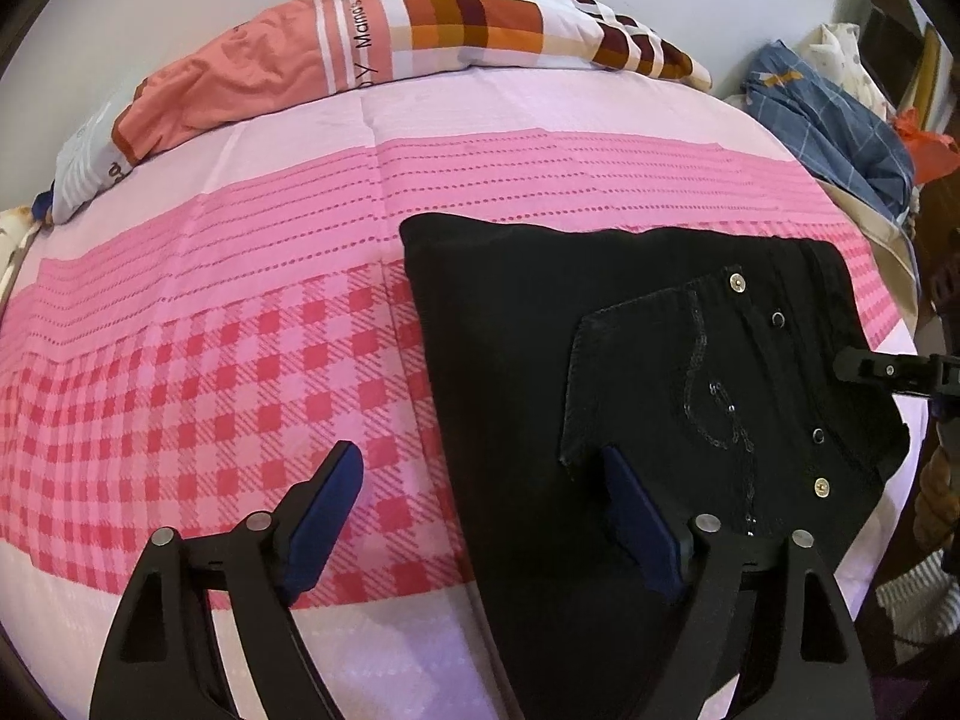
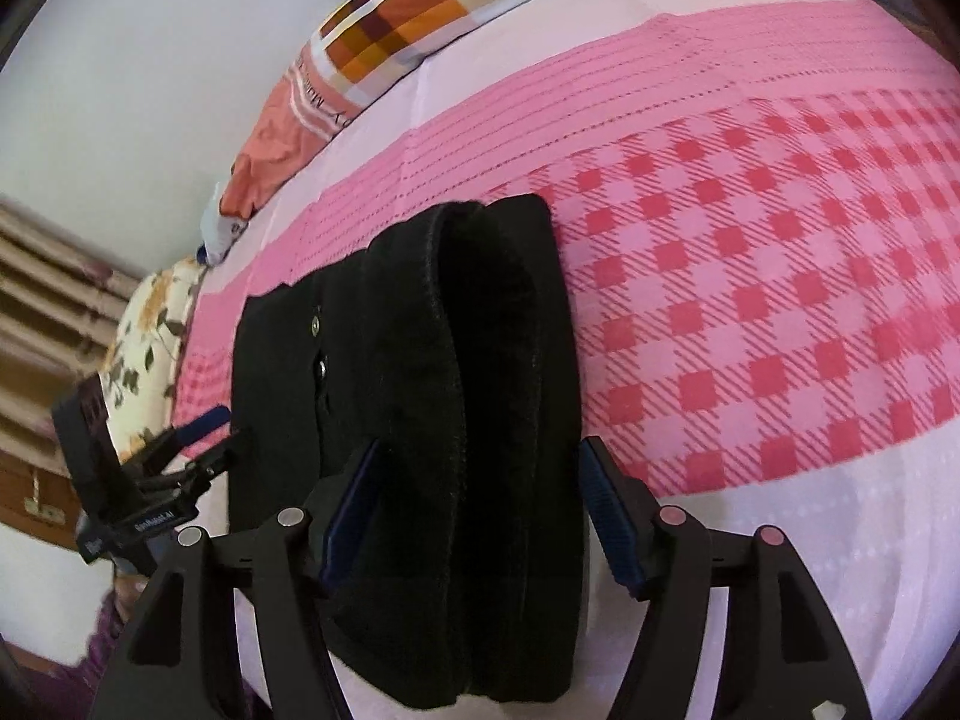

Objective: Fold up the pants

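Black sequinned denim pants (image 1: 600,360) are found folded compact on the pink checked bedsheet (image 1: 210,396); both left gripper (image 1: 480,516) and right gripper (image 2: 480,516) stand spread, nothing pinched; folding judged near complete, only smoothing required

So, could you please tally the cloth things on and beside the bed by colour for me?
Black: 1, the pants
Pink: 1, the bedsheet
Orange and white: 1, the pillow
Blue: 1, the checked cloth
Floral: 1, the cushion
Total: 5
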Action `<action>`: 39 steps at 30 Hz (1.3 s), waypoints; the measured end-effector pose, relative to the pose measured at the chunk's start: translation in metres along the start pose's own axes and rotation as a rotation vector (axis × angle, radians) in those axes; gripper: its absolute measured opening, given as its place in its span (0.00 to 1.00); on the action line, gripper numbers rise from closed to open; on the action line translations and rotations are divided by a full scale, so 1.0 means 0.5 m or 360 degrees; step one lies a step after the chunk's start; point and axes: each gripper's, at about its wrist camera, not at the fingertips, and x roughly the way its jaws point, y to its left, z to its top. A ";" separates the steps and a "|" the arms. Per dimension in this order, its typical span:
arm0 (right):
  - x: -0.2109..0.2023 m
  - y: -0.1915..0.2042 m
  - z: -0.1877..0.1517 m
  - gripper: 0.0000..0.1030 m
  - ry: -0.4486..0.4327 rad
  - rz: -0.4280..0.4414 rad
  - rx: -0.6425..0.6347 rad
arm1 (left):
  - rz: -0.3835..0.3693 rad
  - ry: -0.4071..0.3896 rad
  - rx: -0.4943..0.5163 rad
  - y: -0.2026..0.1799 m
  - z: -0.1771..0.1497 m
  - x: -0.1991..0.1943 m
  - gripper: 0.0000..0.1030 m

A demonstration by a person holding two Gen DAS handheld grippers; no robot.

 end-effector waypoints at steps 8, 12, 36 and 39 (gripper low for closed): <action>0.017 0.016 0.001 0.31 0.0029 0.0015 -0.0123 | -0.0284 0.0084 -0.0056 0.003 -0.002 0.050 0.84; 0.018 0.007 0.006 0.25 0.0029 0.0090 -0.0047 | -0.0209 0.0026 0.0080 -0.030 0.003 0.037 0.49; 0.113 0.245 0.126 0.22 0.0037 0.0502 -0.0018 | 0.0052 -0.0306 -0.0109 0.156 0.048 -0.120 0.17; 0.165 0.306 0.164 0.22 0.0050 0.0543 -0.0064 | 0.0126 -0.0349 -0.0158 0.228 0.063 -0.135 0.17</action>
